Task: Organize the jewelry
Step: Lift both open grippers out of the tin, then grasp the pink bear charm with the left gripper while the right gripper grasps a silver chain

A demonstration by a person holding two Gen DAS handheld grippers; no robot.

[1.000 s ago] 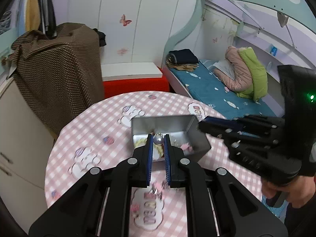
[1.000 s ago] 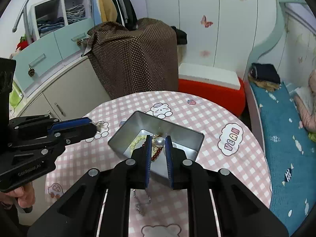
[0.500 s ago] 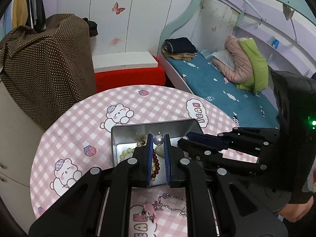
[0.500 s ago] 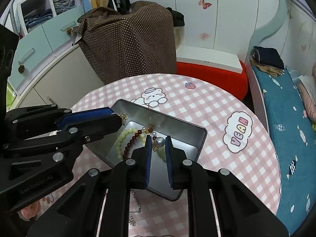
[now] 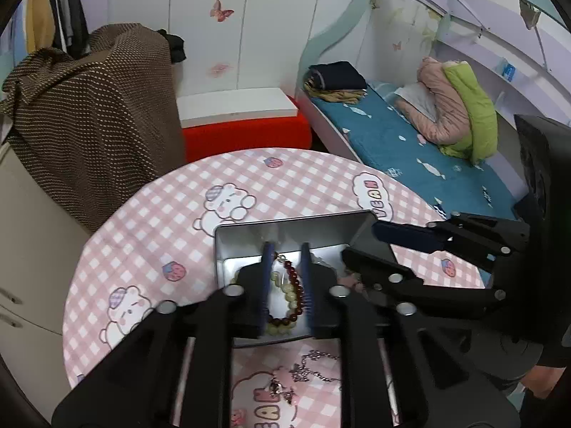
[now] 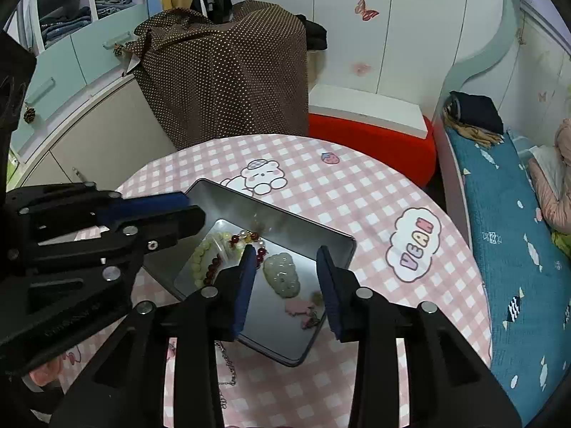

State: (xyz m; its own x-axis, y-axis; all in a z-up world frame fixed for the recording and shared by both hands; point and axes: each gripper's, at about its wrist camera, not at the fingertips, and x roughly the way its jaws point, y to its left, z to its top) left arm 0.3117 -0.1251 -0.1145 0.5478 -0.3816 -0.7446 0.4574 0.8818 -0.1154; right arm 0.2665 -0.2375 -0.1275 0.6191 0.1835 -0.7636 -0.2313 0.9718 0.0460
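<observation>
A: Taking the metal tin (image 6: 323, 235) on the pink checked table (image 6: 357, 185) as the mark, what sits at its left?

B: The left claw (image 5: 285, 249) hangs over the tin's left half, its blue pads a narrow gap apart with nothing between them. Under it, inside the tin, lie a dark red bead bracelet (image 5: 294, 281) and a pale green bead bracelet (image 5: 282, 287), overlapping.

A: And further right?

B: The right claw (image 6: 285, 255) is spread wide over the tin's middle, also empty. Between its fingers, on the tin floor, rests a pale jade pendant (image 6: 282, 274), with a pink charm (image 6: 298, 307) just nearer. A silver chain (image 5: 316, 365) lies on the table outside the tin's near edge (partly hidden by the claw bodies).
</observation>
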